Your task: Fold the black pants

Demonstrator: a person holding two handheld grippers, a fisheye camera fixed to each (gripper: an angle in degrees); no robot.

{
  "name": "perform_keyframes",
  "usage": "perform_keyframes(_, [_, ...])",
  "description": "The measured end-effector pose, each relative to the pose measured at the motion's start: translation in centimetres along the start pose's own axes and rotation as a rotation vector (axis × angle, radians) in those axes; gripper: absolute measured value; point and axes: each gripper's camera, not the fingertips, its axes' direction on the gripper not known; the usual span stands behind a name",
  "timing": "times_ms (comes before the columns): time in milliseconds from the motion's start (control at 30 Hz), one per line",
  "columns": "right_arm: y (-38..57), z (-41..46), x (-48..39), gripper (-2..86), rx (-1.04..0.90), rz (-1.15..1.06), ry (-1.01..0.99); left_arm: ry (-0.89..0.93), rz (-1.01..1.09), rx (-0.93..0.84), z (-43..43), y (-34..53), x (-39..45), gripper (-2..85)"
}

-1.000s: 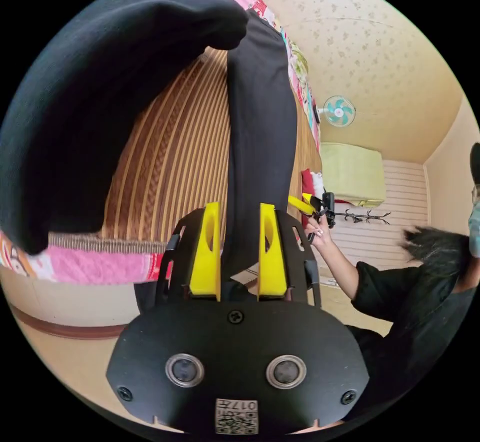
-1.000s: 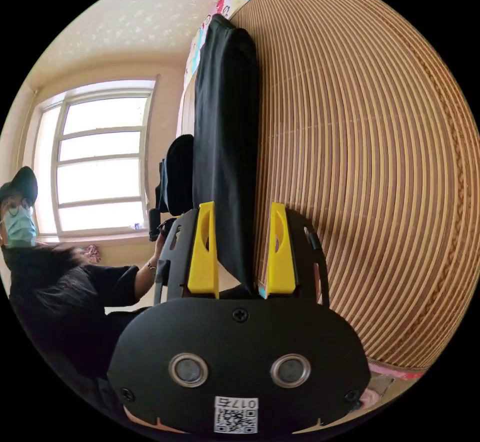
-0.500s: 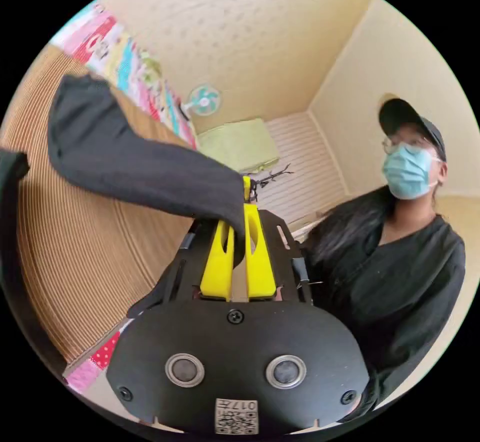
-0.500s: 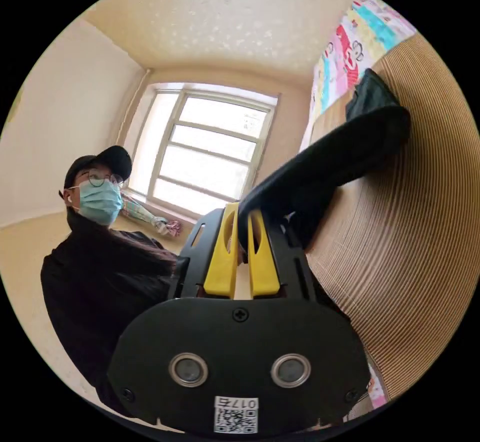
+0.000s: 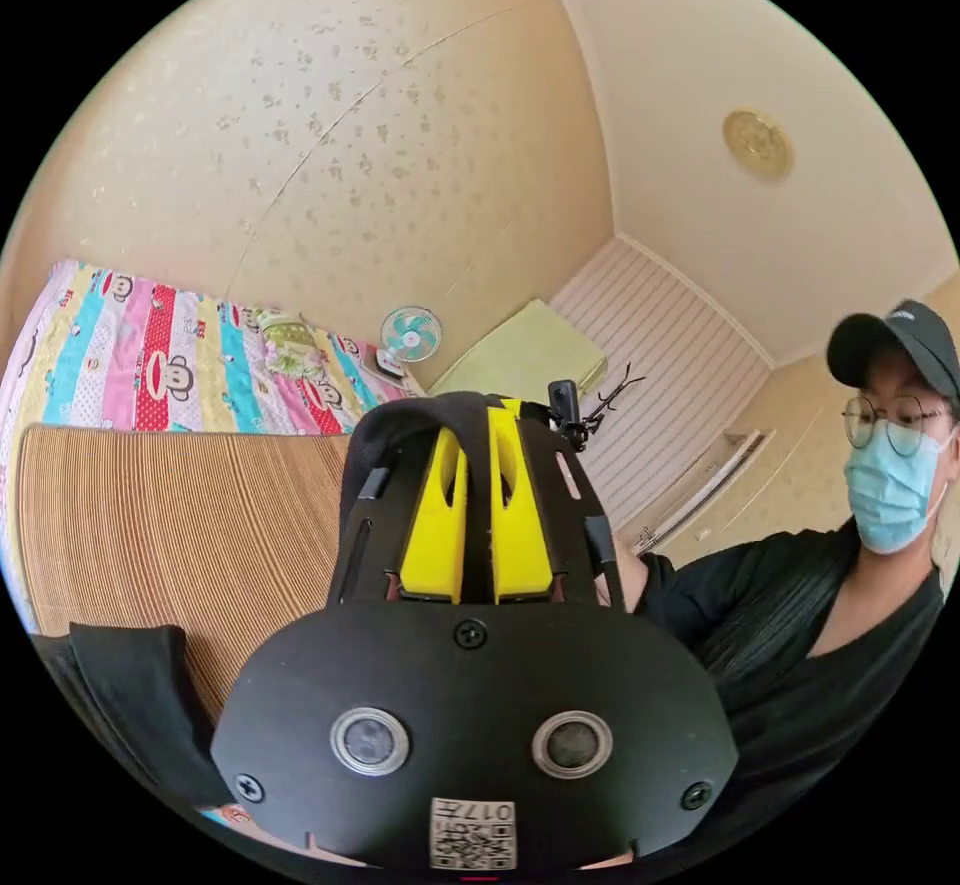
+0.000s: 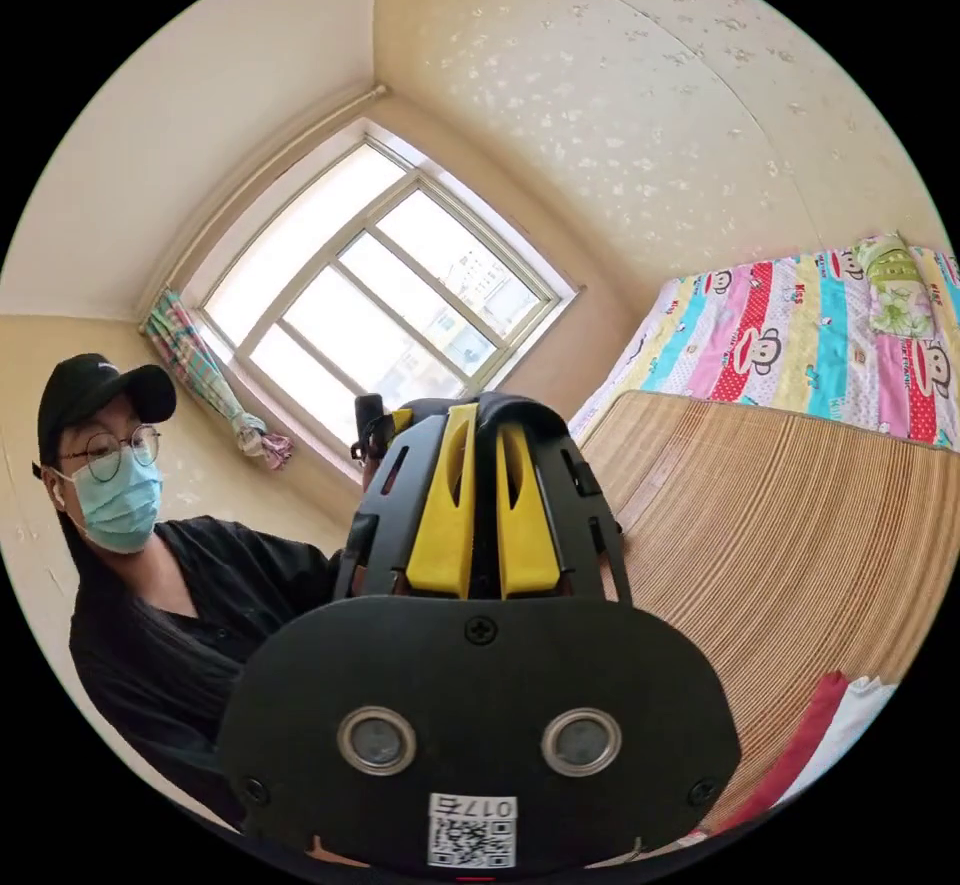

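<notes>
- Both pairs of tongs are up in the air, and each has black cloth in it!
- Left tongs (image 5: pixel 472 510): the yellow jaws stand close together with a dark strip of the black pants (image 5: pixel 420 422) pinched between them, the cloth draped over the tips.
- Right tongs (image 6: pixel 484 505): same story, jaws nearly together and clamped on the black fabric, which arches over their tips.
- More of the pants hangs low in the left gripper view, a dark panel at the lower left against the woven bamboo mat (image 5: pixel 180 515) on the bed.
- The person (image 5: pixel 830 585) sits beside the bed, facing the work.
- How far along? My read is mid-fold: one end of the garment is lifted by both tongs and looks about to be carried over the rest. How many folds are already in I cannot tell, since most of the garment is hidden behind the tongs.
- Left to do, I'd judge: lay the lifted end down square, release, then smooth.
- Room to move: the mat is broad and bare ahead in both views, with the striped cartoon bedsheet (image 6: pixel 800 335) beyond its far edge.
- Watch the right gripper view's lower corner: red and white cloth (image 6: pixel 830 725) sits at the mat's near edge.
</notes>
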Motion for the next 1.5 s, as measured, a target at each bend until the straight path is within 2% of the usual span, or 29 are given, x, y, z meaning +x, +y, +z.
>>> perform_keyframes(67, [-1.2, 1.1, 1.6, 0.5, -0.001, -0.01, 0.069, -0.075, 0.005, -0.02, 2.5, -0.8, -2.5, 3.7])
perform_keyframes(200, [-1.1, 2.8, 4.1, 0.9, 0.006, 0.001, 0.149, -0.109, 0.009, -0.065, 5.8, 0.5, -5.7, 3.9])
perform_keyframes(333, [6.3, 6.3, 8.6, 2.0, -0.086, 0.089, 0.218, -0.174, -0.167, -0.26, 11.2, 10.1, -11.1, 5.1])
perform_keyframes(400, [15.0, 10.1, 14.6, 4.4, -0.232, 0.309, 0.317, -0.23, -0.318, -0.418, 14.3, 17.4, -14.6, 7.1])
perform_keyframes(467, [22.7, 12.4, 19.1, 7.5, -0.348, 0.523, 0.384, -0.231, -0.54, -0.662, 17.7, 27.7, -18.5, 11.4])
perform_keyframes(533, [29.5, 13.5, 22.6, 10.4, -0.463, 0.735, 0.388, -0.242, -0.669, -0.786, 18.2, 33.6, -20.0, 15.1])
perform_keyframes(567, [32.5, 13.1, 23.7, 11.9, -0.453, 0.827, 0.323, -0.215, -0.725, -0.773, 17.5, 35.5, -20.5, 16.3])
perform_keyframes(600, [34.0, 11.8, 24.1, 12.3, -0.362, 0.87, 0.242, -0.191, -0.741, -0.742, 16.9, 35.9, -20.7, 16.2])
perform_keyframes(633, [34.2, 11.1, 24.1, 12.5, -0.308, 0.877, 0.214, -0.144, -0.763, -0.658, 15.8, 35.8, -21.2, 15.8])
perform_keyframes(700, [32.9, 8.0, 24.6, 13.6, -0.112, 0.854, 0.18, -0.113, -0.762, -0.537, 14.5, 34.1, -22.3, 15.0])
perform_keyframes(800, [28.7, 6.8, 26.6, 15.8, -0.005, 0.775, 0.17, -0.098, -0.696, -0.44, 15.1, 30.0, -25.0, 15.3])
perform_keyframes(900, [24.8, 8.9, 30.1, 19.0, -0.054, 0.71, 0.203, -0.121, -0.649, -0.48, 18.7, 27.7, -28.4, 16.5])
perform_keyframes(967, [24.3, 11.4, 32.4, 20.9, -0.114, 0.698, 0.148, -0.03, -0.67, -0.562, 22.7, 28.0, -30.1, 16.7])
perform_keyframes(1067, [25.1, 11.6, 31.3, 19.2, -0.035, 0.726, 0.254, -0.029, -0.691, -0.551, 23.6, 28.7, -28.7, 16.0])
perform_keyframes(1133, [26.4, 12.3, 30.0, 17.5, -0.02, 0.75, 0.157, -0.074, -0.648, -0.616, 23.7, 29.6, -26.5, 14.5])
perform_keyframes(1267, [29.5, 13.9, 25.3, 11.5, -0.192, 0.836, -0.036, -0.085, -0.595, -0.731, 20.3, 32.3, -20.5, 9.3])
perform_keyframes(1367, [29.1, 15.0, 18.8, 7.0, -0.244, 0.773, -0.099, -0.106, -0.61, -0.653, 14.9, 33.3, -15.2, 8.5])
perform_keyframes(1500, [22.4, 18.9, 9.7, 5.6, -0.345, 0.573, -0.169, -0.155, -0.653, -0.488, 6.9, 32.1, -9.6, 8.7])
